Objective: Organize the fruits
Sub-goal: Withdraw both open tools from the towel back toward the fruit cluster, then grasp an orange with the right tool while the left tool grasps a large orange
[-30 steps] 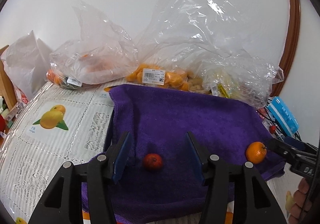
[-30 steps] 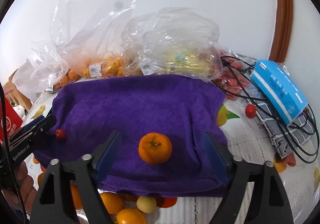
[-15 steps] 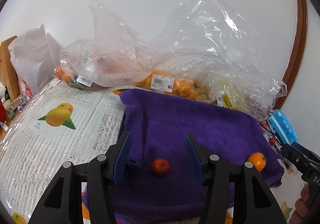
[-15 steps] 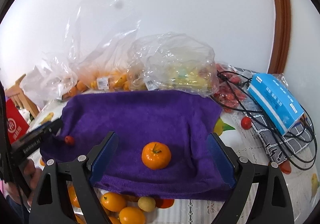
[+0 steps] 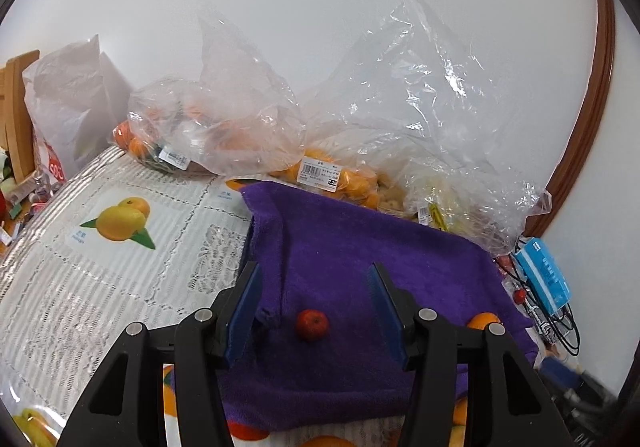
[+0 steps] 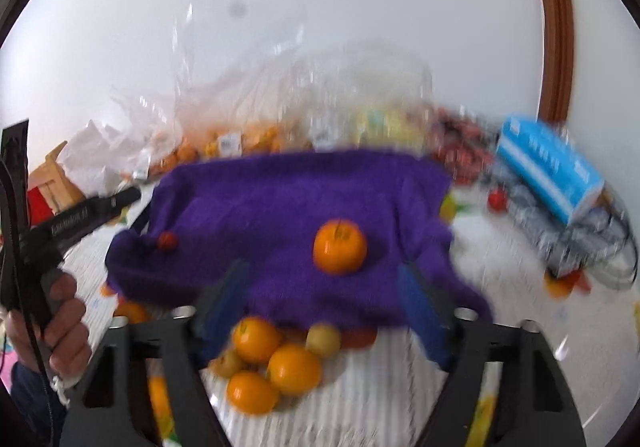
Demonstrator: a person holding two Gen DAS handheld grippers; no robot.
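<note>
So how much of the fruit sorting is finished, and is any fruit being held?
Two fruits already sit on the purple towel: a small red fruit and an orange. Nothing is held: the left gripper is open around the red fruit without touching it, and the right gripper is empty, its jaws closing. Left to do: the fruit pile at the towel's near edge and the bagged fruit behind.

Light: even, bright, soft shadows | my left view: sharp, glare on plastic bags (image 5: 420,95) | my right view: motion-blurred throughout | both: fisheye bending, dark corners, door frame (image 5: 588,135) curved
</note>
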